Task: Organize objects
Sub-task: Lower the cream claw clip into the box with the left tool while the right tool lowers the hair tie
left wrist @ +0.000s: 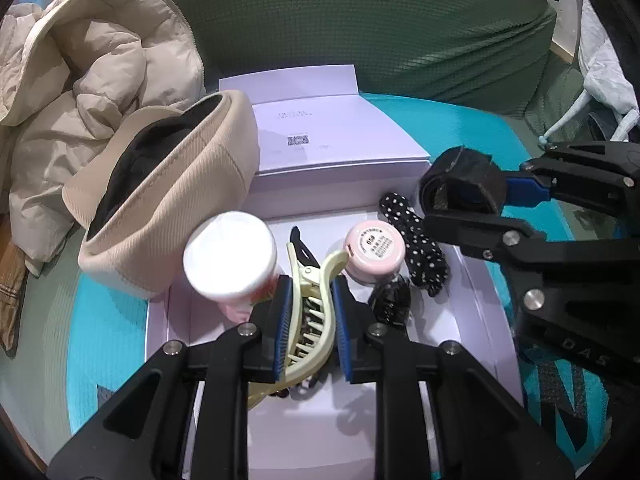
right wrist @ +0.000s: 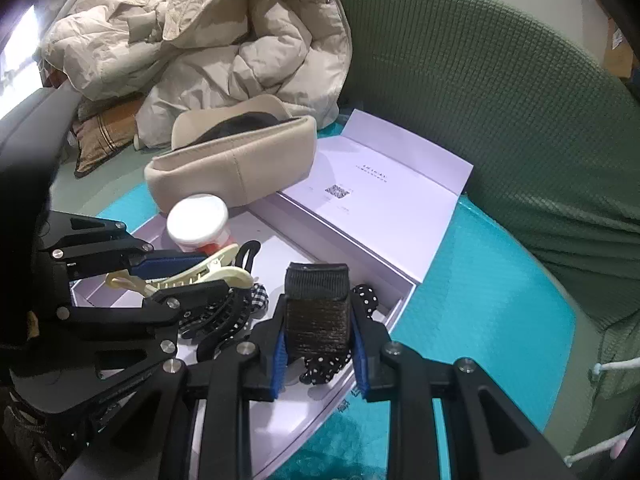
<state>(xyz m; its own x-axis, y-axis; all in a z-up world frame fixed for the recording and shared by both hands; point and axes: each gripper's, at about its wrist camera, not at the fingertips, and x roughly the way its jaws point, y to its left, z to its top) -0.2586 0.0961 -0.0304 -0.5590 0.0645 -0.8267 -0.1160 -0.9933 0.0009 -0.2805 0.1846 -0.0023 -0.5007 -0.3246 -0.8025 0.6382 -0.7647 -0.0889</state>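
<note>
The left hand-held gripper (left wrist: pixel 307 328) is held low, its blue-padded fingers (left wrist: pixel 280 332) closed against something clamped between them. The right hand-held gripper (right wrist: pixel 318 344) is held just beside it, likewise clamped shut on a load.

— What sort of place is this?
— A home, a living room: a green textured-fabric sofa (right wrist: pixel 500 92) spans the far side.
— Anything else?
— A crumpled beige quilted down jacket (left wrist: pixel 92 80) lies at the far left, beside a striped brown cushion (right wrist: pixel 102 136).
</note>
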